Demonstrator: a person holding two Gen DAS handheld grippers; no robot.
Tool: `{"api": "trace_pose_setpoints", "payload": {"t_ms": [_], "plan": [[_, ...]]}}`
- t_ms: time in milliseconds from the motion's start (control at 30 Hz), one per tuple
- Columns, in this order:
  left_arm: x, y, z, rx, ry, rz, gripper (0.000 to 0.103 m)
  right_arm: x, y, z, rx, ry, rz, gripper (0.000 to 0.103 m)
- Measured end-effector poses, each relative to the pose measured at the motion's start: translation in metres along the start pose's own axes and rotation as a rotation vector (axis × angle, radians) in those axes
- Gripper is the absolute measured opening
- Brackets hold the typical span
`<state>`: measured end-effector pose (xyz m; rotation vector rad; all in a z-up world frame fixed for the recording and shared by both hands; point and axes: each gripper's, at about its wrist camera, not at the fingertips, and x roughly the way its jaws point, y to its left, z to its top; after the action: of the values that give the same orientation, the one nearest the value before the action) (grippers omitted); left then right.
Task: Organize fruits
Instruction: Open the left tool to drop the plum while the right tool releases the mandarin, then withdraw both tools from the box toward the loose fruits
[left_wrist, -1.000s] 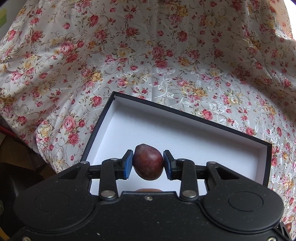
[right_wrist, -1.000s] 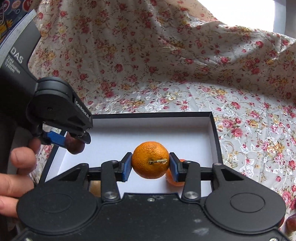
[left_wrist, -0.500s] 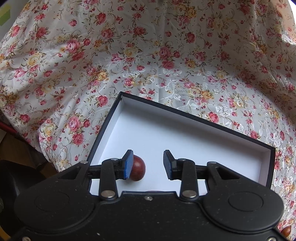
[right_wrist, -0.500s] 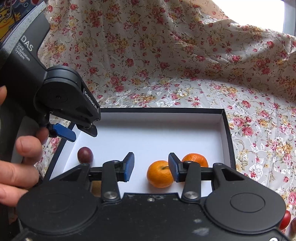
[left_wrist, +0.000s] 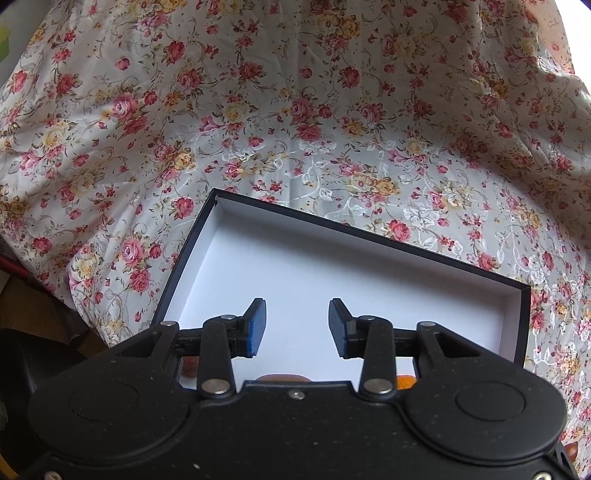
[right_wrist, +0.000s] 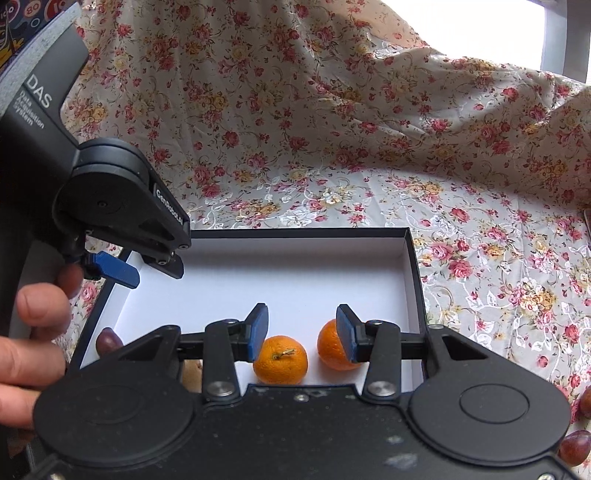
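Left gripper (left_wrist: 297, 328) and right gripper (right_wrist: 302, 334) both wide apart, empty, above box (right_wrist: 413, 258) with 2 oranges (right_wrist: 280, 360).

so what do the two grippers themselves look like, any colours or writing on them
Both are matte black plastic with round disc housings, silver screws and two fingers tipped with blue pads. The left gripper carries white lettering on its handle, "DAS" above smaller text, and a white label along its housing edge. The right gripper shows no writing in these views. No cables are visible. A bare hand grips the left handle; no sleeve shows.
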<state>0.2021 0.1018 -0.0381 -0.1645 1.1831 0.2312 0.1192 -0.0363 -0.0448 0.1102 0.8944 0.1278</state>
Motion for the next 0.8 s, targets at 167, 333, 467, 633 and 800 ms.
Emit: {"api": "trace_pose_setpoints", "payload": {"t_ms": [167,333,467,633,800], "plan": [[-0.005,-0.013,-0.001,0.012,-0.011,-0.007,0.048,0.0,-0.013,0.0,0.027,0.035,-0.022,0.041],[-0.01,-0.028,-0.004,0.03,-0.015,-0.02,0.048,-0.01,-0.03,0.001,0.073,0.014,-0.041,0.041],[-0.016,-0.044,-0.007,0.057,-0.028,-0.03,0.048,-0.014,-0.046,0.004,0.105,0.015,-0.068,0.041],[-0.023,-0.066,-0.012,0.097,-0.036,-0.046,0.048,-0.026,-0.068,0.005,0.122,-0.026,-0.136,0.041],[-0.032,-0.09,-0.019,0.135,-0.043,-0.07,0.048,-0.037,-0.097,0.009,0.167,-0.044,-0.2,0.04]]}}
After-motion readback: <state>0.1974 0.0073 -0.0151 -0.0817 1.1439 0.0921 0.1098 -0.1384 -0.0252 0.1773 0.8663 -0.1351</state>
